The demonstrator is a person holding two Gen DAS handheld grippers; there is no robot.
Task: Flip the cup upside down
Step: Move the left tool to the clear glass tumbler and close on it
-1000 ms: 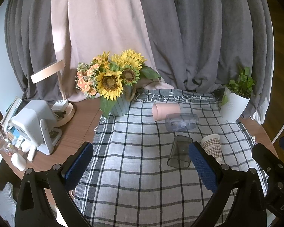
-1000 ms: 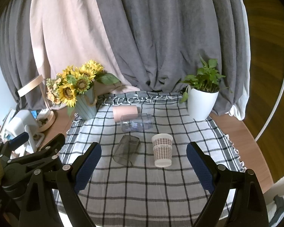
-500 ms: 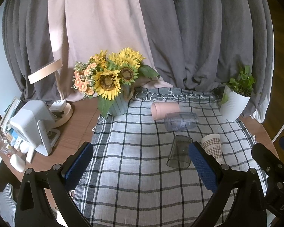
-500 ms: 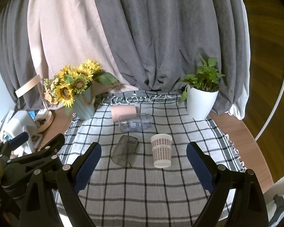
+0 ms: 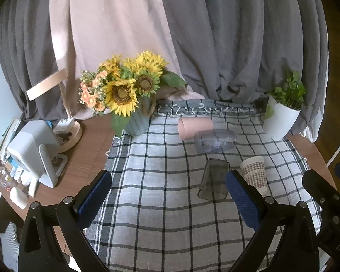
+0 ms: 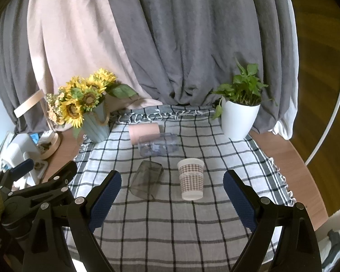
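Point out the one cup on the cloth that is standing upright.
The checked paper cup, standing rim up. The pink cup, clear cup and smoky grey cup all lie on their sides.

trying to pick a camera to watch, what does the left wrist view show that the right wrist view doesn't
Only the left wrist view shows the white earbud-style case at the table's left edge, and the white stand device in full. Only the right wrist view shows the wood floor beyond the table's right edge and the checked paper cup unblocked. Both share the smoky cup, pink cup, clear cup, sunflowers, white plant pot and two open grippers.
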